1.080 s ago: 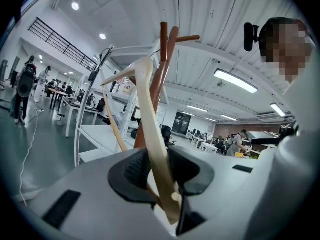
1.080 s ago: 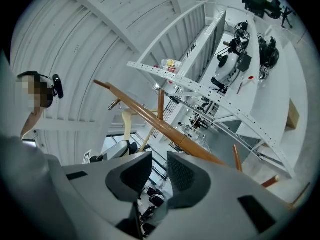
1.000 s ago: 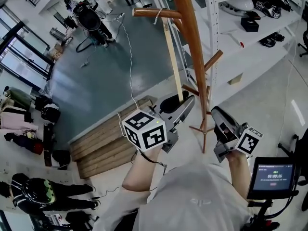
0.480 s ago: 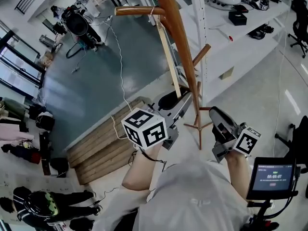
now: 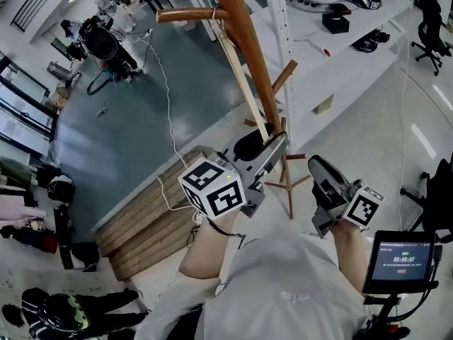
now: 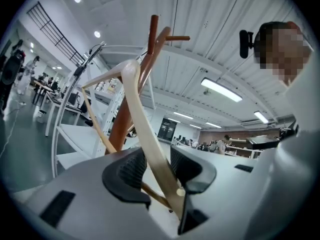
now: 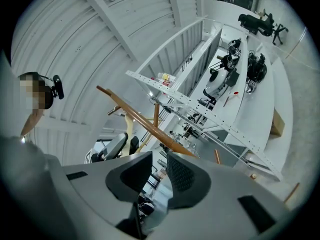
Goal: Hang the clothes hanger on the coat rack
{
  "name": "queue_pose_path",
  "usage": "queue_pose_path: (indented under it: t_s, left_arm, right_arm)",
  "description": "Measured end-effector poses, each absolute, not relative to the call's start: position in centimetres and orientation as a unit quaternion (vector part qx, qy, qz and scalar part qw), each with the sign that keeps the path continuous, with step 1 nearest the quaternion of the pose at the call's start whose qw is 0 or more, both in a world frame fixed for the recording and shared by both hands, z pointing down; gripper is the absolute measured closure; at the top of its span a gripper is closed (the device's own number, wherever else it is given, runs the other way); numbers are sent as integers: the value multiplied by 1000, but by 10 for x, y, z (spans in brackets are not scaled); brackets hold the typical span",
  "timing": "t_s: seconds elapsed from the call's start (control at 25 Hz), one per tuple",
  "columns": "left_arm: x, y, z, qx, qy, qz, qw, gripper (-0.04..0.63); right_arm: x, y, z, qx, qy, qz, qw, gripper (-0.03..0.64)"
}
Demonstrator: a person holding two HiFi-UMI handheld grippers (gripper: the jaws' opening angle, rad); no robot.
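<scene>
A pale wooden clothes hanger [image 5: 241,83] hangs by its hook [image 5: 214,20] from a peg [image 5: 184,14] of the brown coat rack [image 5: 244,41]. Its lower end runs down between the jaws of my left gripper [image 5: 272,144]. In the left gripper view the hanger [image 6: 142,119] stands between the ribbed pads of that gripper [image 6: 157,166], which are opening, with a gap at the left pad. The coat rack pole [image 6: 137,91] rises behind. My right gripper [image 5: 318,172] is to the right of the pole, its jaws [image 7: 160,171] narrowly apart and holding nothing.
White shelving [image 5: 340,55] with gear on it stands right behind the rack. The rack's feet [image 5: 289,183] spread on the floor between my grippers. Wooden planks [image 5: 141,218] lie to the left, a white cable [image 5: 166,98] trails over the floor, and a screen [image 5: 400,257] sits at my right.
The rack's top and peg have shifted left and up in the head view, and the hanger slants more. Both grippers sit at nearly the same spots in the picture.
</scene>
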State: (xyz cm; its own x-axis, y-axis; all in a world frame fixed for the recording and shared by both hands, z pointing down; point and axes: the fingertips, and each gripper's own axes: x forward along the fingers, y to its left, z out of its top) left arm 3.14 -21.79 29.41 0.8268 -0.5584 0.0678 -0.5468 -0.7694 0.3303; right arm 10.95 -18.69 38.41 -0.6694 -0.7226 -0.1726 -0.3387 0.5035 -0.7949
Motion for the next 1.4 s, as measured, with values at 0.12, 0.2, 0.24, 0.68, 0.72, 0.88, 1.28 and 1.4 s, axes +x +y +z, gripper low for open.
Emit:
queue_pose_path:
  t_s: [0.12,0.2,0.24,0.68,0.72,0.88,1.28,1.4]
  left_arm:
    - [37,-215,285,945,-274,-45,170,442]
    - [35,-214,277,945,-271,-72,171,419]
    - [34,-213,274,944,-268,-84,175,398]
    - [7,-199,253,931,-253,-174,197,321]
    - [5,-198,252,931,-252,-177,195,318]
    - [-3,-198,253,928,-263,-181,192,319]
    - [-34,-197,253,910,-293,-221,192,319]
    - [-49,-194,253,903,-306,-232,191,319]
  right_arm:
    - [111,-187,382,-322,831,-377,251,520]
    - [111,-186,382,-324,831,-377,251,520]
    - [111,-185,382,-324,831,-377,251,520]
    - [101,-171,374,-324,834,-371,250,520]
    - [100,-170,374,-323,834,-371,250,520]
    - [96,-168,373,-320,836,-369,250,520]
    - [91,-168,371,-304,843,-364,254,520]
    - [82,-168,373,-293,847,-368,247,520]
